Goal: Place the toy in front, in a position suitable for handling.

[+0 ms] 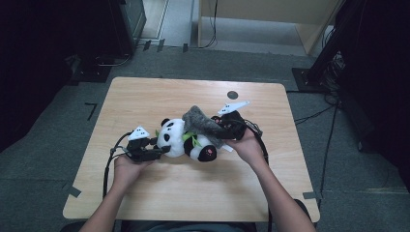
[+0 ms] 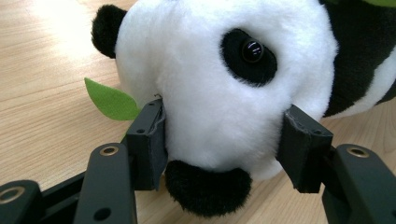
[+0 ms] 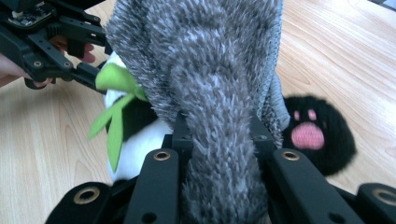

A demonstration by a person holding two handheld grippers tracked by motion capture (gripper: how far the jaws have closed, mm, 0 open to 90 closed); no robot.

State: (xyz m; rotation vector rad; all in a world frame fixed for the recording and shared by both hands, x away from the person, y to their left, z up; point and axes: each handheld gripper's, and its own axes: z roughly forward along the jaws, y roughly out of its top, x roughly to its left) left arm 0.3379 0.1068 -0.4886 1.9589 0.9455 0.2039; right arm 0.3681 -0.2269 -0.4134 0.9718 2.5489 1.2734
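**Panda pinned at the head, grey cloth pinched above it**

A plush panda [image 1: 186, 139] lies on its side near the middle of the wooden worktop [image 1: 193, 193], head toward the person's left, black foot with a pink paw pad [image 3: 308, 135] toward the near right. Green felt leaves [image 3: 114, 100] stick out at its neck.

The left gripper [image 1: 153, 149] comes in low from the left, flat over the worktop. In the left gripper view its jaws are spread around the panda's head [image 2: 219, 88], one pad against each side of the white muzzle, with the black nose just between and below them. The plush dents slightly at the pads, so the gripper is holding the head.

The right gripper [image 1: 227, 126] sits at the panda's right side, just above its body. In the right gripper view its jaws are pressed in on a bunched fold of a fuzzy grey cloth [image 3: 219, 70], which rises between them and drapes over the panda's back. In the high view the cloth [image 1: 200, 121] lies across the panda's upper body, touching it.

The two grippers are near each other, with the panda between them.
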